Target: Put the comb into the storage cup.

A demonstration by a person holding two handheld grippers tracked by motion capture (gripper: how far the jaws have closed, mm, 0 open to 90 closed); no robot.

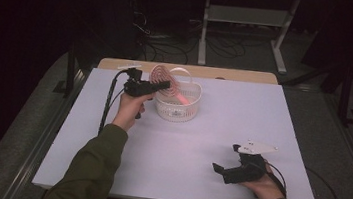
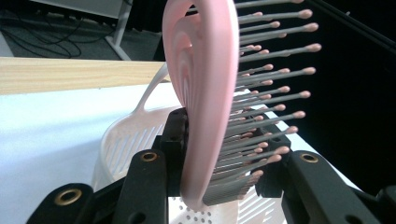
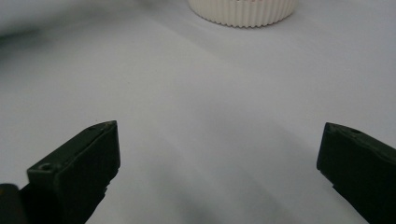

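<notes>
Hairbrush (image 2: 205, 93) time: the left gripper (image 1: 162, 85) has its fingers (image 2: 175, 140) squeezed on the pink brush and holds it over the white basket (image 1: 177, 110) at the far side of the desk (image 1: 184, 145). The brush stands on its edge, with its bristles poking out to one side. I think the job is to put the brush into the basket. Next, the hand should go down a little and let the brush go gently so it lands inside. The left arm reaches far forward. The right gripper (image 1: 223, 171) rests low near the front edge of the desk, fingers (image 3: 79, 163) wide apart and holding nothing.
</notes>
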